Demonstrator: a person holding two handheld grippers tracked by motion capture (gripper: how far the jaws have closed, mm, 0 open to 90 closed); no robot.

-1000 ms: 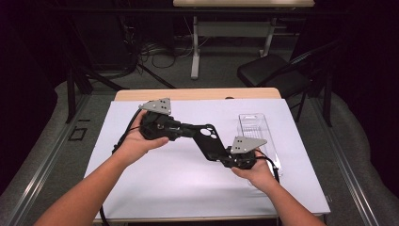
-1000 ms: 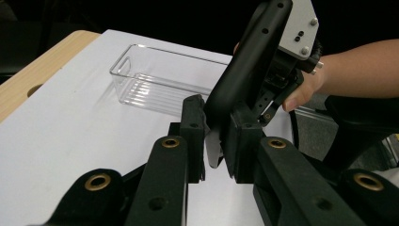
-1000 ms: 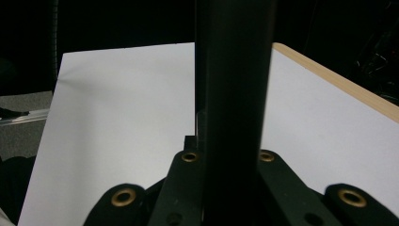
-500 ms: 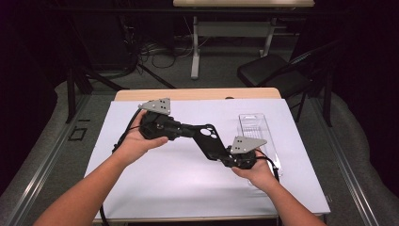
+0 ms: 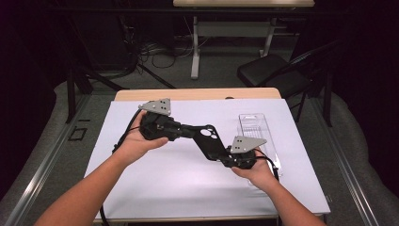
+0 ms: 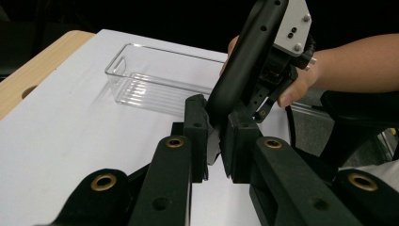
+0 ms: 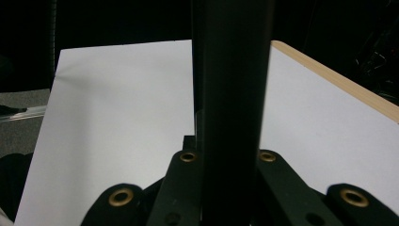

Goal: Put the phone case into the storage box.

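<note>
A flat black case (image 5: 207,137) with round cutouts hangs above the white table (image 5: 164,188), gripped at both ends. My left gripper (image 5: 194,133) is shut on its left end, and my right gripper (image 5: 218,151) is shut on its lower right end. In the left gripper view, my left gripper (image 6: 214,120) clamps the case's rounded corner, and the case (image 6: 242,56) rises toward the other hand and its grey plate (image 6: 294,23). In the right gripper view, the case (image 7: 230,70) stands as a dark upright slab between the jaws of my right gripper (image 7: 228,151).
A clear plastic tray (image 5: 256,134) lies on the table's right side, seen also as the tray (image 6: 150,80) beyond the left jaws. The table's wooden far edge (image 5: 197,94) shows. A black chair (image 5: 273,75) and cables stand on the floor behind.
</note>
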